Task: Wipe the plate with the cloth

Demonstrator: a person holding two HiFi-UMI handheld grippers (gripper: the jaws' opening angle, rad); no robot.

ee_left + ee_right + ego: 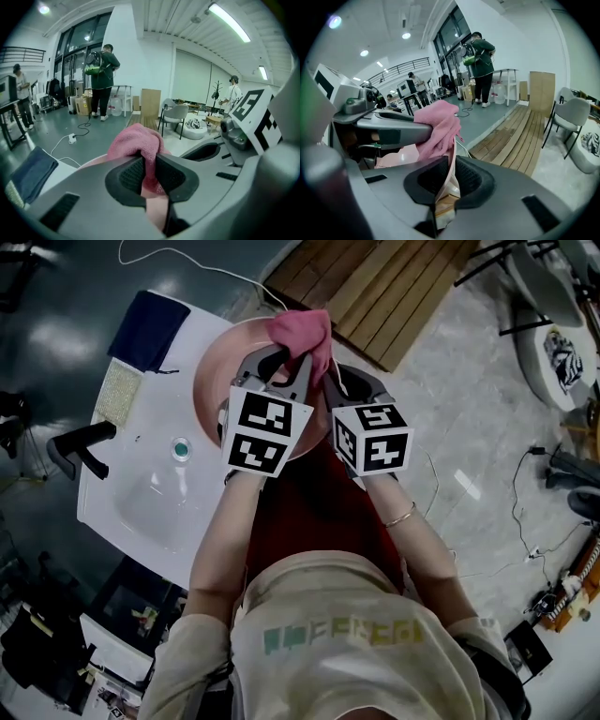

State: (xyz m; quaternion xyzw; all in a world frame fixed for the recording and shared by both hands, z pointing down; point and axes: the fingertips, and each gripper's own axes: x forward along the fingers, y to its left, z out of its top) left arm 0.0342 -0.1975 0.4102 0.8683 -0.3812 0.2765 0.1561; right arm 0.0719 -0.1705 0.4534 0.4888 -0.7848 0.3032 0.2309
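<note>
left claw (149, 174) clamped on pink cloth (135, 143); right claw (450, 180) pinching plate (217, 367) rim, above white sink (141, 498)

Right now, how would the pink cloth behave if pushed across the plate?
Likely floppy: the cloth bunches and droops over the left gripper's jaws. Probably light and grippy, given its fuzzy surface. It should conform to the plate.

No readable txt — none
</note>
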